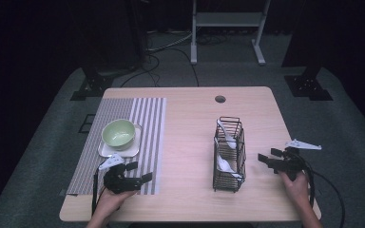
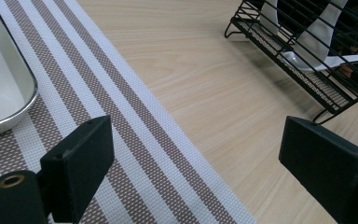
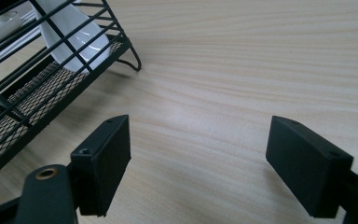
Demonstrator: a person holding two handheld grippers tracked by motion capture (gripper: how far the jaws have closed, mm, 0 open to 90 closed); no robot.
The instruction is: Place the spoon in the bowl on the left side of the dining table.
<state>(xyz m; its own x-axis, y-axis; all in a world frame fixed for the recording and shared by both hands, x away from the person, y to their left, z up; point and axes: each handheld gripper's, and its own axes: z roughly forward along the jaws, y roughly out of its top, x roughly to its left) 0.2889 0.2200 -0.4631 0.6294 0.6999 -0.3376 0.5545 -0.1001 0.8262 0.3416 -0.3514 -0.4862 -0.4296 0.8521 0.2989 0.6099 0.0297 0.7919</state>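
Scene: a person sits at a wooden tabletop (image 1: 190, 137), a two-jaw tool in each hand.
Left tool (image 1: 139, 172): jaws spread wide and empty, low over the near edge of a striped mat (image 1: 147, 118); the left gripper view shows them straddling the mat's border.
Right tool (image 1: 269, 156): jaws likewise parted, holding nothing, just right of a black wire rack (image 1: 229, 154) and pointed at it.
Likely objects: white spoons (image 1: 226, 165) stand in the rack at mid-tabletop; a green bowl (image 1: 119, 132) sits on a white tray (image 1: 132, 151) on the mat, beyond the left tool.
Handling, spoons: they look glazed, so probably light, stiff, slippery and chippable; the upper handle clear of the wires seems the best hold.
Handling, bowl: apparently rigid and smooth; a pinch on the rim would likely serve.
Rack: open wire, probably light enough to shift if a spoon snags.
Hard to tell: how many spoons there are, since wires cross them; the bowl's inside; the tray, cut off in the left gripper view.
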